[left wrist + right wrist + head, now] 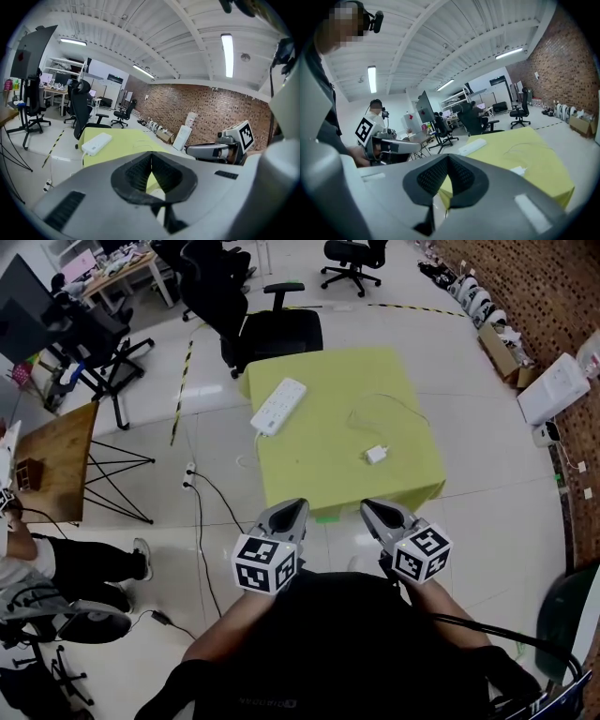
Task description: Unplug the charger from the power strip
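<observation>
A white power strip (pixel 278 405) lies at the far left of a low yellow table (pixel 412 479). A small white charger (pixel 376 455) lies near the table's front right, apart from the strip, and a thin white cable loops behind it. Both grippers hover short of the table's front edge, with nothing between their jaws. My left gripper (pixel 293 509) is shut, and so is my right gripper (pixel 372 510). In the left gripper view the strip (pixel 97 143) shows beyond the shut left gripper (pixel 151 157). The right gripper view shows the strip (pixel 472 146) and the charger (pixel 518 170) past the shut right gripper (pixel 448 161).
A black office chair (pixel 272 329) stands behind the table. The strip's cord drops off the table's left edge to a floor socket (pixel 190 474). A wooden side table (pixel 56 460) and a seated person (pixel 66 568) are at the left. White appliances (pixel 553 388) line the brick wall at the right.
</observation>
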### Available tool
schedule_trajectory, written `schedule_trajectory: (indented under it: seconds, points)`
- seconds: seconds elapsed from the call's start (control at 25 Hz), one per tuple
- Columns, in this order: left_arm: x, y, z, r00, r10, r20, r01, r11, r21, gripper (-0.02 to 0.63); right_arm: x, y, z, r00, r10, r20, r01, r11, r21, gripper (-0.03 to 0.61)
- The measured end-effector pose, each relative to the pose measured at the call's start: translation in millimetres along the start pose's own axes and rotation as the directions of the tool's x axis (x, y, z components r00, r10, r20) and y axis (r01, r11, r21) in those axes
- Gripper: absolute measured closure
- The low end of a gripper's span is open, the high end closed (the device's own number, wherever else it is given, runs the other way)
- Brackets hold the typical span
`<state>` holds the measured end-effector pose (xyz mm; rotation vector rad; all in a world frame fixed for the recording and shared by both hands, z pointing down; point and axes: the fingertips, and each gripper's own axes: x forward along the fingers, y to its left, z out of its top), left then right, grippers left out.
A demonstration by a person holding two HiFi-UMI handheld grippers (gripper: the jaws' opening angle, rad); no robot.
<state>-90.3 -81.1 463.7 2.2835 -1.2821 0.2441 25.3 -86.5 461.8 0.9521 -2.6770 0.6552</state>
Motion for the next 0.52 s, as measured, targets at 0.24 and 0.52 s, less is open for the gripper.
schedule_trajectory:
  seconds: [0.24,0.52]
  points:
    - [-3.7,0.8,1.2,1.000,0.017,0.010,-0.017,1.000,-0.004,0.606,0.9,0.9,-0.4,1.000,0.017,-0.004,-0.017,1.000,0.001,0.577]
    - [-6.3,-4.8,0.5,1.000,0.023,0.005,-0.023,1.000,-0.002,0.606,-3.4,5.8,-0.9,0.999,0.041,-0.004,-0.041,0.999,0.001,0.578]
